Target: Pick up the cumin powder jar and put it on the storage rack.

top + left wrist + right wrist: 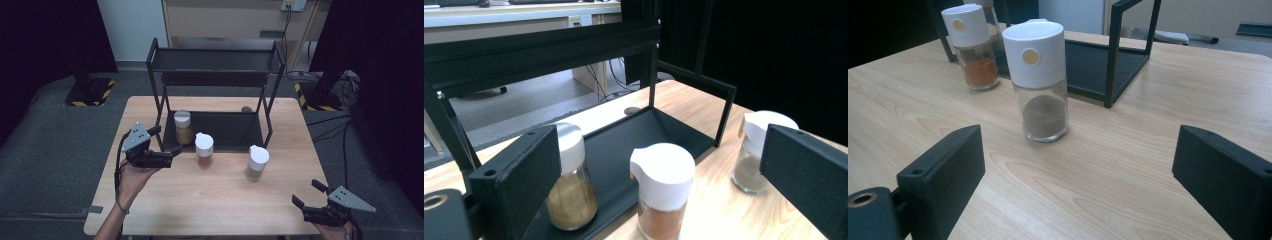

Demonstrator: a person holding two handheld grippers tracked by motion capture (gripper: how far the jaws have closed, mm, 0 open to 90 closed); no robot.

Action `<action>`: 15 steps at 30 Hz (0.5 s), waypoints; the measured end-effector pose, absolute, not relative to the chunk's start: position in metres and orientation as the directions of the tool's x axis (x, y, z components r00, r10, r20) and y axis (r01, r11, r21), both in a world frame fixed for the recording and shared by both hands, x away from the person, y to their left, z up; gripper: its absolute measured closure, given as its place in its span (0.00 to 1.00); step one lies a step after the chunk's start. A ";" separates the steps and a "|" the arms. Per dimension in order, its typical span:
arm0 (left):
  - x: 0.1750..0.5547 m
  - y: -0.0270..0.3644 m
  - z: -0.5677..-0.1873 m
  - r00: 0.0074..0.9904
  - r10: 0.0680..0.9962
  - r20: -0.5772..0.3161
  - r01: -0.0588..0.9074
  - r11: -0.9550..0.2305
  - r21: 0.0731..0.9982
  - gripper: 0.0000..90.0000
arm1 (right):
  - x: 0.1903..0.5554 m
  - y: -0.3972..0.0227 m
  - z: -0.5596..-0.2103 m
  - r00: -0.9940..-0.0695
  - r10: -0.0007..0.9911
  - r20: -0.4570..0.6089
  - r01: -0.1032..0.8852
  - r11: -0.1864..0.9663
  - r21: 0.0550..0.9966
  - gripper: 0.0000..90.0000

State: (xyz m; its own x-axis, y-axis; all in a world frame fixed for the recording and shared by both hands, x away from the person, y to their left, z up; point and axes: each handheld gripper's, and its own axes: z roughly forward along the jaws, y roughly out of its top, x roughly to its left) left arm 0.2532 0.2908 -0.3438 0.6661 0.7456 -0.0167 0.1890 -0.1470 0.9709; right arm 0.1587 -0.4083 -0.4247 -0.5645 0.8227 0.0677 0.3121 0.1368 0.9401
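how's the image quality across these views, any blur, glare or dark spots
High view: dim and soft, black corners, the table evenly lit. Left gripper view: the near fingers are blurred, the orange-spice jar fairly sharp, the right background black. Right gripper view: brightest, the grey-spice jar crisp with a soft shadow, slight sheen on the wood.

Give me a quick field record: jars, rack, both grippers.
rack: black two-tier rack at the table's far side
jar on rack: yellowish-spice jar, left end of the lower tray
middle jar: orange-spice jar on the table, just in front of the tray
right jar: grey-spice jar on the table, apart from the rack
left gripper: open, near the rack's left front leg, holds nothing
right gripper: open, near the table's front right edge, holds nothing
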 end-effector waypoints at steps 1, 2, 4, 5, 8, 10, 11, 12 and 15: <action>0.251 0.292 -0.346 0.670 0.743 -0.014 0.186 -0.150 0.971 0.03 | 0.159 -0.408 -0.425 -0.565 0.823 0.068 0.313 0.137 0.940 0.08; 0.249 0.294 -0.349 0.672 0.740 -0.016 0.186 -0.149 0.971 0.03 | 0.159 -0.408 -0.425 -0.565 0.822 0.066 0.312 0.139 0.940 0.08; 0.244 0.298 -0.355 0.671 0.741 -0.027 0.190 -0.137 0.972 0.03 | 0.159 -0.408 -0.425 -0.564 0.823 0.065 0.312 0.140 0.940 0.08; 0.242 0.300 -0.359 0.672 0.740 -0.033 0.190 -0.129 0.973 0.03 | 0.159 -0.408 -0.425 -0.565 0.823 0.065 0.312 0.139 0.940 0.08; 0.235 0.307 -0.368 0.677 0.735 -0.041 0.184 -0.115 0.976 0.03 | 0.159 -0.408 -0.424 -0.563 0.824 0.065 0.313 0.140 0.939 0.08; 0.230 0.310 -0.373 0.681 0.732 -0.039 0.174 -0.110 0.979 0.03 | 0.159 -0.407 -0.424 -0.562 0.825 0.062 0.313 0.142 0.939 0.08; 0.227 0.312 -0.376 0.681 0.731 -0.041 0.172 -0.106 0.979 0.03 | 0.159 -0.407 -0.424 -0.562 0.825 0.061 0.311 0.143 0.940 0.08; 0.225 0.314 -0.378 0.683 0.729 -0.040 0.170 -0.104 0.980 0.03 | 0.159 -0.407 -0.424 -0.562 0.825 0.060 0.311 0.143 0.940 0.08; 0.220 0.318 -0.382 0.686 0.727 -0.037 0.166 -0.107 0.980 0.03 | 0.159 -0.407 -0.424 -0.562 0.825 0.059 0.311 0.144 0.939 0.08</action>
